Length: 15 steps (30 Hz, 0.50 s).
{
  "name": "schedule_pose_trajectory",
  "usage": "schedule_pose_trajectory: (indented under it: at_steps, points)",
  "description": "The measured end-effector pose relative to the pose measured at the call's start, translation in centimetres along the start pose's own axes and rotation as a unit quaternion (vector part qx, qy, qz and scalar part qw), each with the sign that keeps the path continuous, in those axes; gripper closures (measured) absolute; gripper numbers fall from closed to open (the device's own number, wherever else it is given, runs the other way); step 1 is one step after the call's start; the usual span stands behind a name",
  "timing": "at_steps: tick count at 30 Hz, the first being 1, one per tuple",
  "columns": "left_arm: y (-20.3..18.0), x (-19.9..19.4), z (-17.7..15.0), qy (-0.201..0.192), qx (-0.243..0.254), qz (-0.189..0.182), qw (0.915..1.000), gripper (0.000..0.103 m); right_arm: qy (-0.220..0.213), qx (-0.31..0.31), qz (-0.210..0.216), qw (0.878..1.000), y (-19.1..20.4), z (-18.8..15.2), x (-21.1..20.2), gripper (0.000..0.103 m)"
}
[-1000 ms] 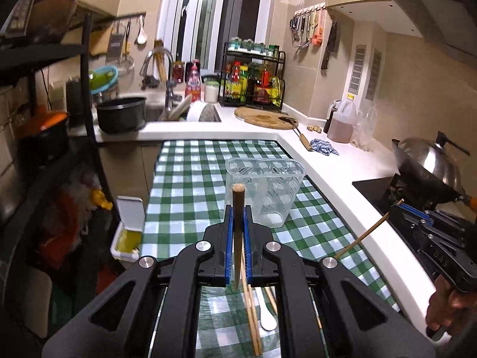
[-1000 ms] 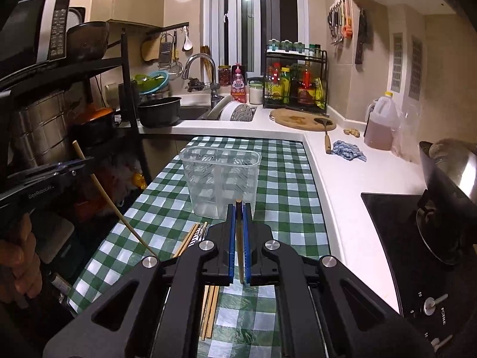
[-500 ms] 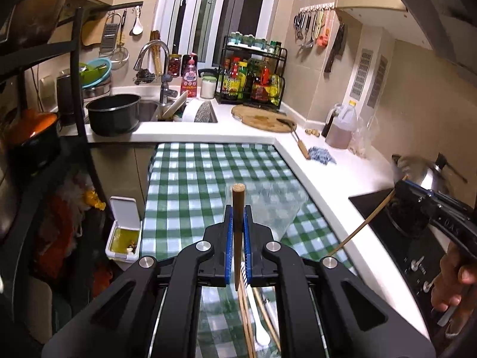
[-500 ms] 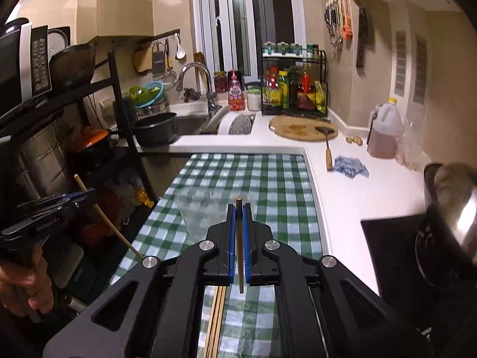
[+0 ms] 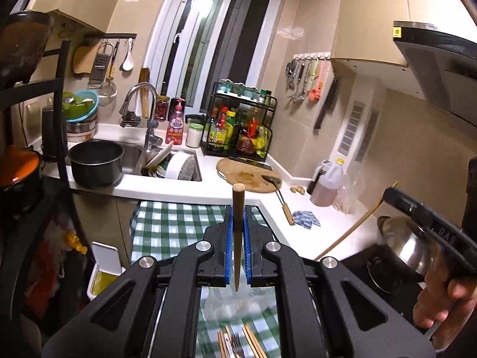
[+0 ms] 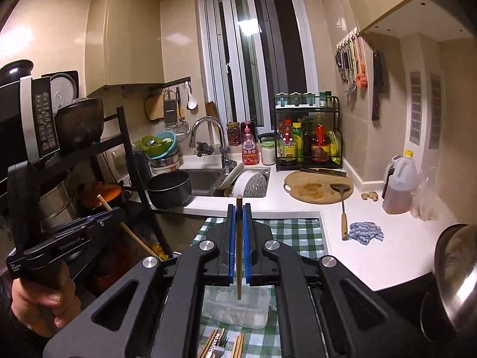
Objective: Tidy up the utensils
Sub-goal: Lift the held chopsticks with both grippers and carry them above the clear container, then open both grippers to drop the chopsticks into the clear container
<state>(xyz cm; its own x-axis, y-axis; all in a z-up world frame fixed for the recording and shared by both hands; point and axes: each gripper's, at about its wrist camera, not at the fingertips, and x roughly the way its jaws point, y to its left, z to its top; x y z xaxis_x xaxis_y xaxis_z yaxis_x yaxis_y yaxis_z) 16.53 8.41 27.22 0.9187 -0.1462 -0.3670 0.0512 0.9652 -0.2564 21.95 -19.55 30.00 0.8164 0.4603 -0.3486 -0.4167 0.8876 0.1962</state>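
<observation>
Two chopsticks are being carried upright: we are clamping a dark chopstick [image 5: 237,232] in the left gripper [image 5: 237,238] and a pale chopstick [image 6: 238,247] in the right gripper [image 6: 238,244], tips pointing down over the clear holder [image 6: 238,310], apparently so each can drop straight in.

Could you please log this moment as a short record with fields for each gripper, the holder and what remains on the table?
left gripper: shut on dark chopstick, held upright
right gripper: shut on light chopstick, held upright
holder: clear plastic, on the checked cloth, below both chopstick tips
table leftovers: chopsticks and a fork near the holder
status: neither chopstick is in the holder yet
</observation>
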Motion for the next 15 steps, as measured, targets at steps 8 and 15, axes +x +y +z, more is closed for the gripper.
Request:
schedule_pose_trajectory:
  at_steps: [8,15]
  points:
    - [2.0,6.1,-3.9,0.037,-0.012,0.005,0.9992,0.097,0.030,0.009,-0.008,0.999,-1.3,-4.6,5.4,0.098]
    - [3.1,9.1,-7.3,0.060,-0.022,-0.005,0.9980,0.097,0.046,0.017,-0.014,0.999,-2.6,-7.7,8.3,0.098]
